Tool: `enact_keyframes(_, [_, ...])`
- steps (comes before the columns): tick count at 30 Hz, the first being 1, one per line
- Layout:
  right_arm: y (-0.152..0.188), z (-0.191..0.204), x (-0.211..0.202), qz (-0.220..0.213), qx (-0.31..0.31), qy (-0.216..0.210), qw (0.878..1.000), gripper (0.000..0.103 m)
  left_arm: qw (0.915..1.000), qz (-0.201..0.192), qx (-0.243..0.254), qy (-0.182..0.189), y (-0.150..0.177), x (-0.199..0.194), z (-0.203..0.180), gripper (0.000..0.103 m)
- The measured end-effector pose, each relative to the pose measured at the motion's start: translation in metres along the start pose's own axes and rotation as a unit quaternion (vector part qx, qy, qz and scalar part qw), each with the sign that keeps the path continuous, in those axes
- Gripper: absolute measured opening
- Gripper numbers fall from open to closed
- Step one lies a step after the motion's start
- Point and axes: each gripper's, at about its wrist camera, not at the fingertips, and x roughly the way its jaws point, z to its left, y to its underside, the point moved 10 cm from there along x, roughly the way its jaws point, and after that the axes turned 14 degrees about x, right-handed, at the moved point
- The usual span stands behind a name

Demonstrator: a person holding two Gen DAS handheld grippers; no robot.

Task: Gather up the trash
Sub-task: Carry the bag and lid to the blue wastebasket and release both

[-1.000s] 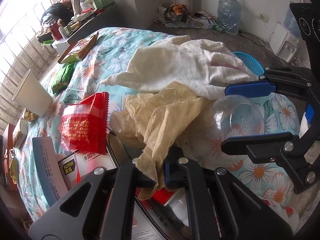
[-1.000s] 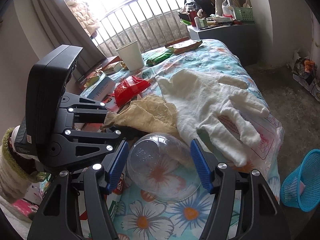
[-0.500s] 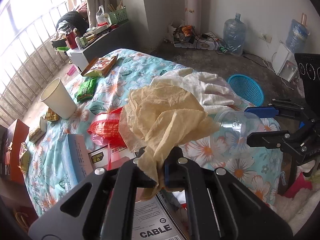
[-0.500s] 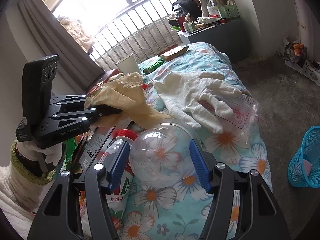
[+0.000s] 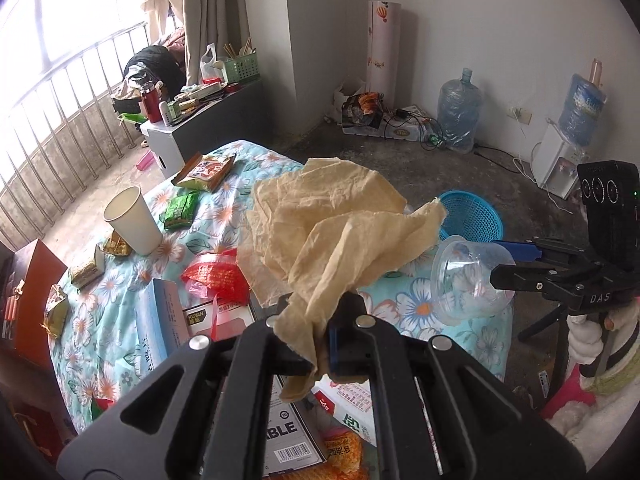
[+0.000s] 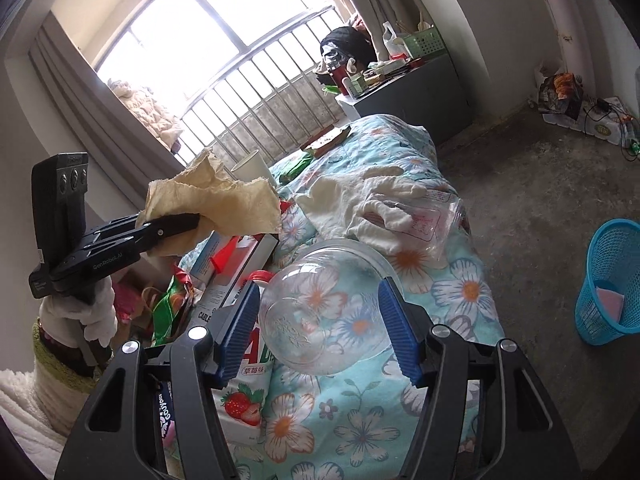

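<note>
Your left hand-held gripper (image 5: 320, 340) pinches the paper (image 5: 332, 224), your right hand-held gripper (image 6: 320, 320) clasps the cup (image 6: 324, 304); next, carry both right to the basket (image 6: 610, 280).

Both hand-held tools are matte black plastic with triangular cut-outs in their arms and round silver screw heads at the joints. The left gripper (image 5: 320, 344) has narrow blue pad edges and white "GenRoboAI" lettering on its side; the right gripper (image 6: 320, 320) has ribbed blue finger pads (image 6: 396, 332) and "DAS" lettering. Each carries a black box with three round lenses. White fuzzy gloves cover the hands, with an olive knitted cuff at the left wrist
</note>
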Motion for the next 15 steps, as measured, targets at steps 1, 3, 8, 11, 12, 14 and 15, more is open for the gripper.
enact_keyframes(1, [-0.002,-0.003,-0.005,-0.007,0.005,-0.001,1.000,0.060,1.0000,-0.003,0.002,0.005,-0.004,-0.001,-0.004,0.004])
enact_keyframes(3, [-0.006,-0.009,-0.016,-0.021,0.018,-0.004,1.000,0.060,0.9999,-0.005,0.007,0.014,-0.013,0.002,-0.015,0.004])
enact_keyframes(8, [-0.013,-0.029,-0.046,-0.053,0.041,-0.001,0.998,0.060,0.9991,-0.005,0.018,0.037,-0.034,0.015,-0.043,0.004])
enact_keyframes(11, [-0.021,-0.049,-0.062,-0.071,0.058,0.006,0.996,0.060,0.9982,-0.005,0.026,0.054,-0.050,0.024,-0.063,0.004])
enact_keyframes(12, [-0.023,-0.055,-0.067,-0.077,0.064,0.008,0.995,0.060,0.9978,-0.004,0.030,0.060,-0.055,0.028,-0.070,0.004])
enact_keyframes(14, [-0.029,-0.068,-0.079,-0.091,0.076,0.013,0.993,0.060,0.9967,-0.003,0.038,0.071,-0.065,0.037,-0.086,0.004])
enact_keyframes(15, [-0.031,-0.076,-0.085,-0.099,0.082,0.016,0.992,0.060,0.9961,-0.001,0.043,0.078,-0.071,0.042,-0.094,0.004])
